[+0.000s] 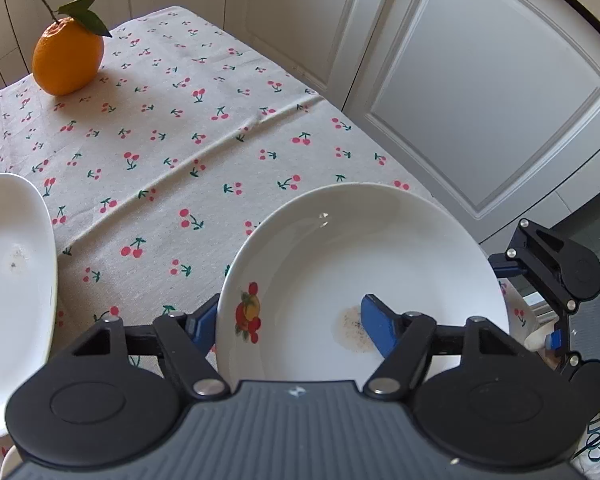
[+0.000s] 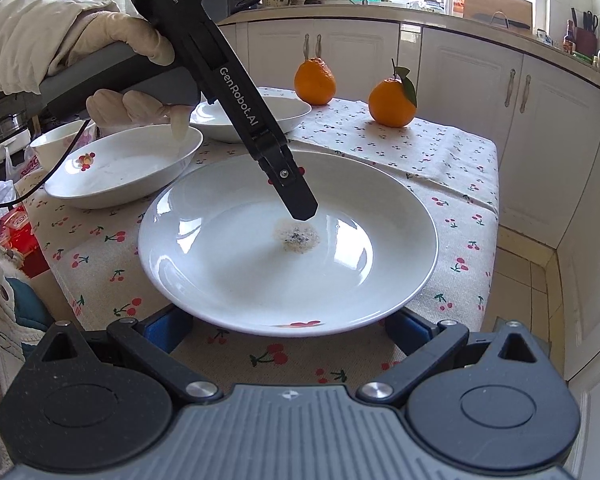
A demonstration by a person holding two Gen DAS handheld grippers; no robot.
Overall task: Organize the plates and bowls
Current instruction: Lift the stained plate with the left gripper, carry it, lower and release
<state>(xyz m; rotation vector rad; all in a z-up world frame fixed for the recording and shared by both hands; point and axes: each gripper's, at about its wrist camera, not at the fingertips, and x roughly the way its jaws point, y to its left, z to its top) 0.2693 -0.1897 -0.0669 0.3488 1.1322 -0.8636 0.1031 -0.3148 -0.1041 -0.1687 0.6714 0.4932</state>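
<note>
Plate [image 2: 288, 248], white, stained at centre, sits on cherry-print tablecloth [image 2: 440, 152] directly ahead of right gripper [image 2: 288, 326]. Right jaws spread wide, blue pads under plate's near edge, whether touching unclear. Left gripper [image 1: 288, 322] straddles plate rim, one finger inside, one outside, contact unclear. Beyond left gripper: second plate [image 2: 124, 168], bowl [image 2: 256, 114], small bowl [image 2: 56, 142]. Two oranges [image 2: 392, 98] at far edge.
</note>
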